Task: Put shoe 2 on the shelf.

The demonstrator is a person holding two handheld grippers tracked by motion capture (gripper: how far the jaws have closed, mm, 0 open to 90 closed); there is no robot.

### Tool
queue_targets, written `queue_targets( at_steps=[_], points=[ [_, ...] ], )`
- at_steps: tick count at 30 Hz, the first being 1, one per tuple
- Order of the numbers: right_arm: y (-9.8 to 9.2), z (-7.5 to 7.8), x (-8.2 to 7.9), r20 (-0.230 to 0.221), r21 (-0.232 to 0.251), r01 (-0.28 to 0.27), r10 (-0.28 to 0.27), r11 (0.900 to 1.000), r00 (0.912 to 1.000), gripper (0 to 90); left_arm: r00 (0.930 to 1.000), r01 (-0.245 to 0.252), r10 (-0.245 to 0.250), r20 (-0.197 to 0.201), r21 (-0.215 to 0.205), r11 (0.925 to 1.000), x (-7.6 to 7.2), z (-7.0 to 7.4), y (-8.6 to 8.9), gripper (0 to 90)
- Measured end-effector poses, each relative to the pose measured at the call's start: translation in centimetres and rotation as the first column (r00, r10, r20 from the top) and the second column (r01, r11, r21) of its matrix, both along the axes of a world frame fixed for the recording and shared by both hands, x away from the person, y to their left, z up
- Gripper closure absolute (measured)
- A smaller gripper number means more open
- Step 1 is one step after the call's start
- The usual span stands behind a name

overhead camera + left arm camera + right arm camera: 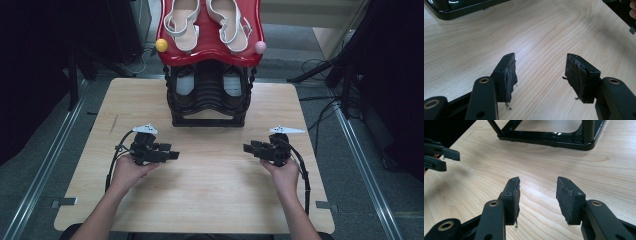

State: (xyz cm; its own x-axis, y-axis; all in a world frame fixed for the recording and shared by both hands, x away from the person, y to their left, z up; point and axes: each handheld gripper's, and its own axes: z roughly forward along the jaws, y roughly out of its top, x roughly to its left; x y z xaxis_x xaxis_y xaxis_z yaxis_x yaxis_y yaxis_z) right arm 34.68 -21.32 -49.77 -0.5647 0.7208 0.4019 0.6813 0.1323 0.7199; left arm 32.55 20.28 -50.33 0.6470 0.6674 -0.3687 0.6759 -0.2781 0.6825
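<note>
Both tools rest low over the near half of the desk (210, 200), one in each hand, tips turned inward toward each other across a stretch of bare wood. The left tool (172, 155) sits toward the left edge and the right tool (247, 148) toward the right edge, well apart. Each stands wide with nothing between its jaws: in the left gripper view the 2 worn pads (510, 75) frame only wood grain, and in the right gripper view the pads (567, 200) do the same. This reads as a ready stance, the hands parked level and empty on either side of the work so either can go forward.

The work nearest them is the shoe rack (209, 107), standing at the middle of the desk's far edge. Its black base frame lies just ahead of the tools; a corner of it shows at the top of the left gripper view and its front bar (544, 140) across the top of the right gripper view. The rack is the only holder here. Its red top shelf (210, 50), tilted toward the person, carries 2 white sandals (182, 22) side by side, soles down. In the black tier beneath, 2 darker shoes (232, 85) seem to sit, 1 on each side, though the detail is too dim to say more. A yellow knob (161, 45) and a pink knob (260, 47) cap the red shelf's front corners.
</note>
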Motion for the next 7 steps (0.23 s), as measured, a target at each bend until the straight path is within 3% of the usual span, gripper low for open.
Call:
queue_targets(
  at_steps=[7],
  points=[
    [0.54, -0.49, -0.03, 0.000, -0.041, -0.027, 0.027, 0.999, 0.9996, 52.1, 0.9998, -0.012, 0.012, -0.018, 0.026, 0.9996, 0.25, -0.53, -0.51, 37.2]
  ],
)
